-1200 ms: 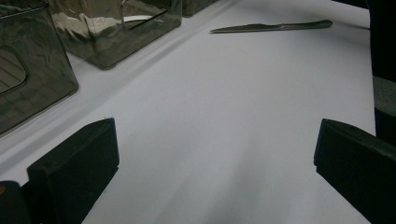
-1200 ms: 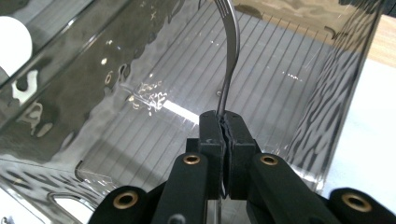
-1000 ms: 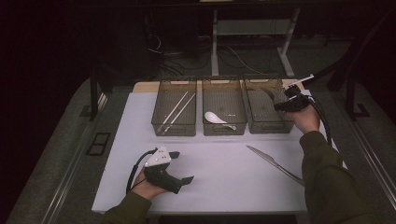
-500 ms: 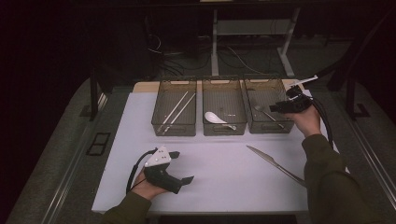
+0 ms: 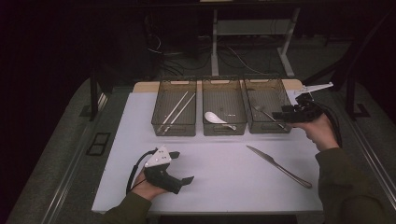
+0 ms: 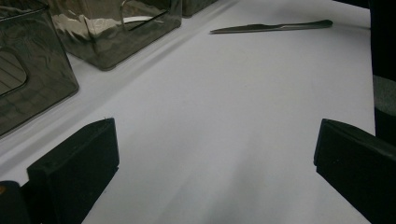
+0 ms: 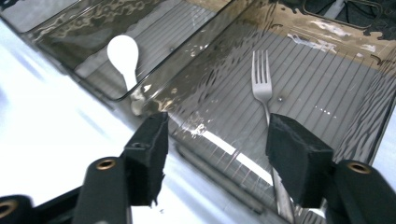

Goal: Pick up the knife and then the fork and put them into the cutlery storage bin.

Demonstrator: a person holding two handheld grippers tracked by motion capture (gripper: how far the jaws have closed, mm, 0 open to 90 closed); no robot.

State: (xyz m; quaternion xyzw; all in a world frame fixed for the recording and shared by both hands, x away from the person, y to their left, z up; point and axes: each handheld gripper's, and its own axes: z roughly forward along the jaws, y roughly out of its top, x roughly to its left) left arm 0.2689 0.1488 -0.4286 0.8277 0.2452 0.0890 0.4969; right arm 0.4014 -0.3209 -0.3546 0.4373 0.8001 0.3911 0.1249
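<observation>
Bins (image 5: 223, 132) number three; one fork (image 7: 262, 87), one knife (image 5: 279, 166), two chopsticks (image 5: 175, 111).

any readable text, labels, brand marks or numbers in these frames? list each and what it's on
None readable. No print shows on the three bins, the knife, the fork, the white spoon or the chopsticks.
Left gripper and right gripper: no markings visible on either.
</observation>
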